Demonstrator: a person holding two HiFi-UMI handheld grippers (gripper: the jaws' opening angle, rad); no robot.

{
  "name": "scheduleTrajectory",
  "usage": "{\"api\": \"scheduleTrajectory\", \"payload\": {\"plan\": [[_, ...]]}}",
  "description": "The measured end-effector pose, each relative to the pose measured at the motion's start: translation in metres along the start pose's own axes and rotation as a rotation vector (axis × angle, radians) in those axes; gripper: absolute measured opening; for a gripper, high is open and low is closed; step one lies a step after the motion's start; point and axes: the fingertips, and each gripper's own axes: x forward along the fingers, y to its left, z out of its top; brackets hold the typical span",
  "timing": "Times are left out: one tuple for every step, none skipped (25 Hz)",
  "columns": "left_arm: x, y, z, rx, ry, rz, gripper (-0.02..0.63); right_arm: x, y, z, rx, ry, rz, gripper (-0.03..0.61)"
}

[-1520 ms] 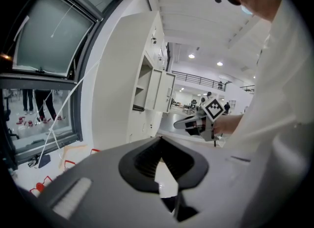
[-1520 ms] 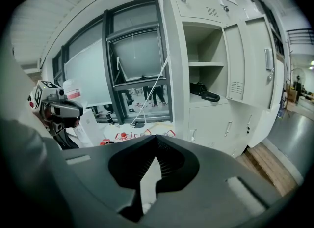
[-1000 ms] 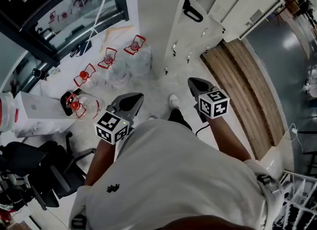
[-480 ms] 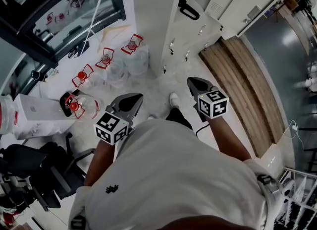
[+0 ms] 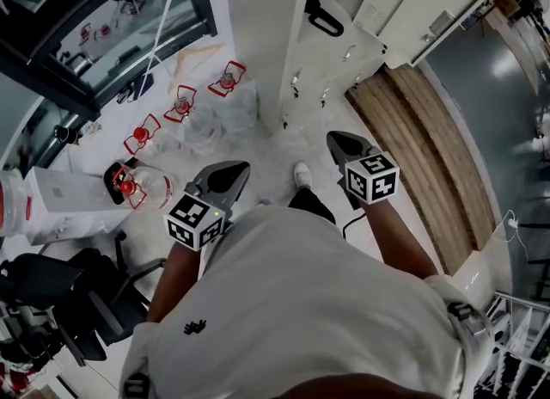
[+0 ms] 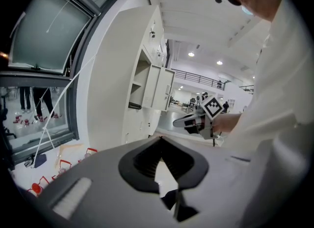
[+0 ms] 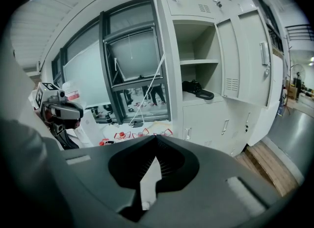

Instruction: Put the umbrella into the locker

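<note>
A black folded umbrella [image 5: 320,15] lies on the middle shelf of the open white locker [image 5: 339,49]; the right gripper view shows the umbrella [image 7: 197,90] with its looped handle at the shelf's front. Both grippers are held in front of the person's chest, well short of the locker. My left gripper [image 5: 236,169] is shut and empty, its jaws [image 6: 161,138] meeting at the tip. My right gripper [image 5: 333,139] is also shut with nothing in it, and its own view [image 7: 157,137] points toward the locker's lower doors.
The locker door [image 7: 255,60] stands swung open to the right. Several clear water bottles with red handles [image 5: 225,79] stand on the floor by the window. A black office chair [image 5: 69,294] is at the lower left, a wooden platform [image 5: 421,148] at the right.
The locker has slid slightly left in the head view. Both grippers keep their places before the person and stay shut.
</note>
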Motion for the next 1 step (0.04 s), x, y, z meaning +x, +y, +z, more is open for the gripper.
{"api": "scheduleTrajectory", "payload": {"plan": [[0.0022, 0.0007, 0.0005, 0.001, 0.001, 0.0, 0.055, 0.0011, -0.0023, 0.0012, -0.001, -0.001, 0.001, 0.002]]}}
